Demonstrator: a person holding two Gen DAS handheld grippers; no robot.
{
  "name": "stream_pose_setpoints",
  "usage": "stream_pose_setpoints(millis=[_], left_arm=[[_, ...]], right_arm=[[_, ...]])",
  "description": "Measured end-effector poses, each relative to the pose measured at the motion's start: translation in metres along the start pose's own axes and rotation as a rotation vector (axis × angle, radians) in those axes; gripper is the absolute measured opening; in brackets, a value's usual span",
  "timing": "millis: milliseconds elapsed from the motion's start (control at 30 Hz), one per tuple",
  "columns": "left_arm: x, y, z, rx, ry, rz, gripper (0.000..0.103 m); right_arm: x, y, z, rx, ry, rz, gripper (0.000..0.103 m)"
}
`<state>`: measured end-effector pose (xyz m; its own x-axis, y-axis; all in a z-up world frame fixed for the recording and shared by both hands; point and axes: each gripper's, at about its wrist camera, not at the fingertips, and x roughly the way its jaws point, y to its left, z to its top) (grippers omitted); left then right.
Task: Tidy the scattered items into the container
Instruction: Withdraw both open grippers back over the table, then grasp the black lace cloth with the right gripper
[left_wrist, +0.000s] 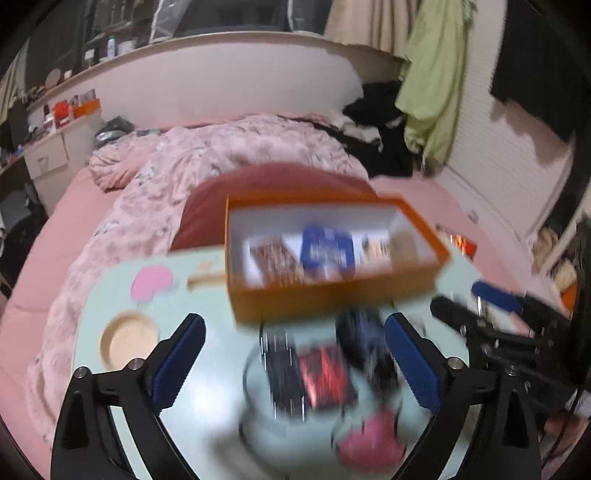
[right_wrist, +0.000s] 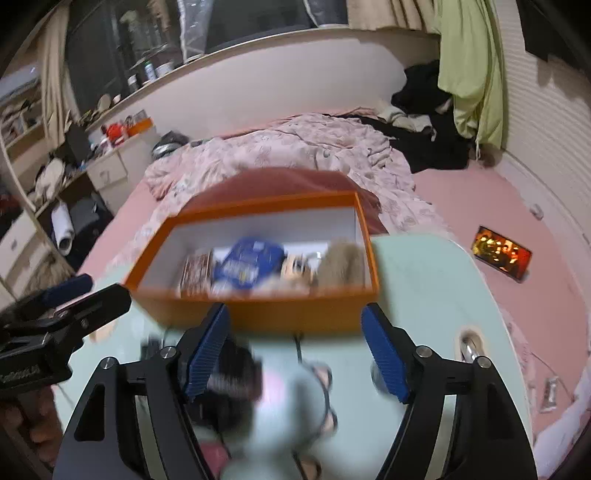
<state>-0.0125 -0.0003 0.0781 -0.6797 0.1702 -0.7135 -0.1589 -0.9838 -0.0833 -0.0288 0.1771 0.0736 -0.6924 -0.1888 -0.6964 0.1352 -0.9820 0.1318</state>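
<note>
An orange box (left_wrist: 332, 299) with a white inside stands on a pale green table (left_wrist: 207, 373); it also shows in the right wrist view (right_wrist: 258, 314). It holds a blue packet (left_wrist: 327, 251), a red-brown packet (left_wrist: 275, 260) and a furry beige item (right_wrist: 341, 266). In front of it lie blurred loose items: a black-striped packet (left_wrist: 282, 373), a red packet (left_wrist: 325, 376), a dark object (left_wrist: 364, 339) and a pink item (left_wrist: 371, 435). My left gripper (left_wrist: 295, 354) is open above them. My right gripper (right_wrist: 295, 354) is open over a blurred dark object (right_wrist: 232, 376) and a pale blurred one (right_wrist: 284, 410).
The table stands on a pink bed with a rumpled pink quilt (left_wrist: 221, 158). A round wooden coaster recess (left_wrist: 127, 341) and a pink heart (left_wrist: 151, 282) are on the table's left. A phone with a lit screen (right_wrist: 502, 254) lies on the bed at right.
</note>
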Motion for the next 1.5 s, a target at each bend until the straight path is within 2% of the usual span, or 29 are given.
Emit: stream_pose_setpoints(millis=[167,267,300,333,400,467,1500], left_arm=[[0.004,-0.010,-0.061,0.027,0.088,0.029,0.099],[0.021,-0.010,-0.075,0.022,0.168,0.043,0.099],[0.025,-0.009,-0.076,0.020,0.178,0.059,0.102],[0.027,-0.008,-0.076,0.024,0.171,0.081,0.103],[0.027,-0.006,-0.078,0.024,0.152,0.088,0.103],[0.027,-0.004,-0.080,0.027,0.128,0.085,0.103],[0.029,0.000,-0.082,0.033,0.113,0.081,0.103]], right_arm=[[-0.006,0.006,-0.049,-0.072,0.071,-0.026,0.075],[-0.002,0.009,-0.071,-0.101,0.112,-0.041,0.075],[0.000,0.010,-0.077,-0.117,0.125,-0.056,0.075],[0.006,0.011,-0.082,-0.128,0.149,-0.065,0.075],[0.006,0.009,-0.085,-0.118,0.153,-0.064,0.094],[0.007,0.005,-0.083,-0.106,0.166,-0.079,0.103],[0.011,0.008,-0.089,-0.140,0.143,-0.043,0.103]])
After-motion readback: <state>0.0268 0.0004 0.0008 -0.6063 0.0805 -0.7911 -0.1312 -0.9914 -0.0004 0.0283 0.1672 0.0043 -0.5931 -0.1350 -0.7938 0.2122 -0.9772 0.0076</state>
